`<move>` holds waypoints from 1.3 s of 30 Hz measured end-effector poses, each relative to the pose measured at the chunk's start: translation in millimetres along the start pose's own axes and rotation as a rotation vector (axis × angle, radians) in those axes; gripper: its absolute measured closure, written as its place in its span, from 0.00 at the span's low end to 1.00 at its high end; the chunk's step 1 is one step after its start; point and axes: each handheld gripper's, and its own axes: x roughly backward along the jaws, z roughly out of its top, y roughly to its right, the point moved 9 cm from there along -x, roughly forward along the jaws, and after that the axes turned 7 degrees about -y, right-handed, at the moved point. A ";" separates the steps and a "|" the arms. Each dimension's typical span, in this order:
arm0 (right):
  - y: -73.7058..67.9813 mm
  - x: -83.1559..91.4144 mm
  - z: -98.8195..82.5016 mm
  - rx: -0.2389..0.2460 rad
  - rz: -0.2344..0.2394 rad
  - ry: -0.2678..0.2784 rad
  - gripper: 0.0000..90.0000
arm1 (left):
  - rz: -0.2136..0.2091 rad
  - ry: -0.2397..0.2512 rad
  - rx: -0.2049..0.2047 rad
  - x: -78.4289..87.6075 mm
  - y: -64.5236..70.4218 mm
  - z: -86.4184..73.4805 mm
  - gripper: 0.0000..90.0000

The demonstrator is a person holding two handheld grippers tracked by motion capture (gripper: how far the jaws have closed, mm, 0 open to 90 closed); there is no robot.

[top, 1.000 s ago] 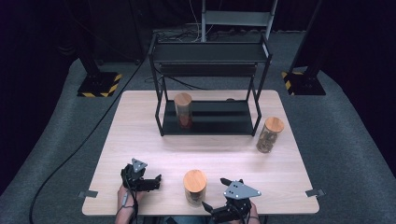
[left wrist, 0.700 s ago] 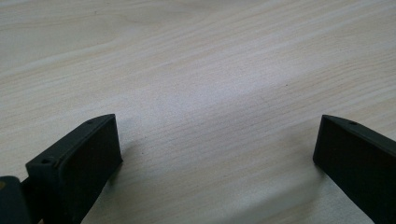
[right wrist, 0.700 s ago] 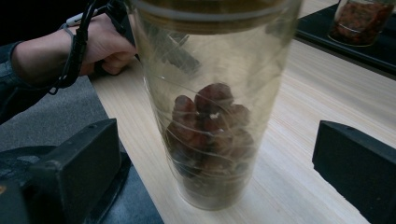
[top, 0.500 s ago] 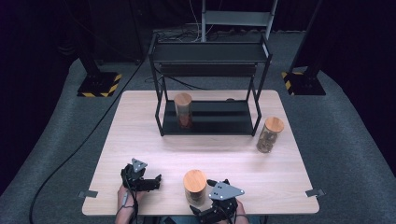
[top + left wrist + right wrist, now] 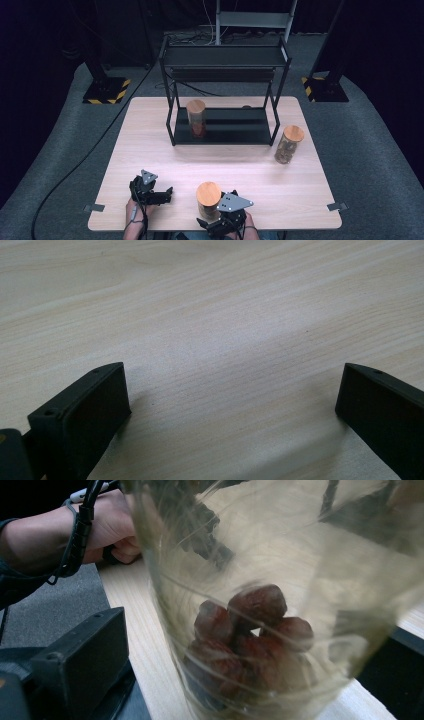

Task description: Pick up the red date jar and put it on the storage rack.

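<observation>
High view: the right hand-held gripper (image 5: 216,226) comes at the near jar (image 5: 208,200) from the bench (image 5: 150,130) edge, low on its side, the natural line for a side grasp; the jar stands upright, wooden lid up, long axis vertical. Left gripper view: the left hand-held gripper (image 5: 232,405) gapes wide over bare wood, idle. Right gripper view: jaws spread, one beside the jar's glass, brown fruit inside, not clamped
</observation>
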 end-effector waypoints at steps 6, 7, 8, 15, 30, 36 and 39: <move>2.4 -4.2 0.1 0.005 -0.019 0.020 0.08 | 0.000 0.000 0.000 0.0 0.0 0.0 0.00; 3.1 -4.4 -0.4 0.005 -0.022 0.023 0.11 | 0.000 0.000 0.000 0.0 0.0 0.0 0.00; 3.5 -4.7 -0.9 0.003 -0.024 0.022 0.13 | 0.000 0.000 0.000 0.0 0.0 0.0 0.00; 6.2 -4.7 -0.6 0.004 -0.053 0.033 0.25 | 0.000 0.000 0.000 0.0 0.0 0.0 0.00; 7.2 -4.4 -0.8 0.008 -0.073 0.056 0.27 | 0.000 0.000 0.000 0.0 0.0 0.0 0.00; 7.9 -3.8 -1.0 0.000 -0.084 0.060 0.27 | 0.001 0.000 0.000 0.0 -0.1 0.0 0.00; 8.5 -2.7 -1.5 -0.002 -0.090 0.057 0.27 | 0.001 0.000 -0.001 0.0 -0.2 0.0 0.00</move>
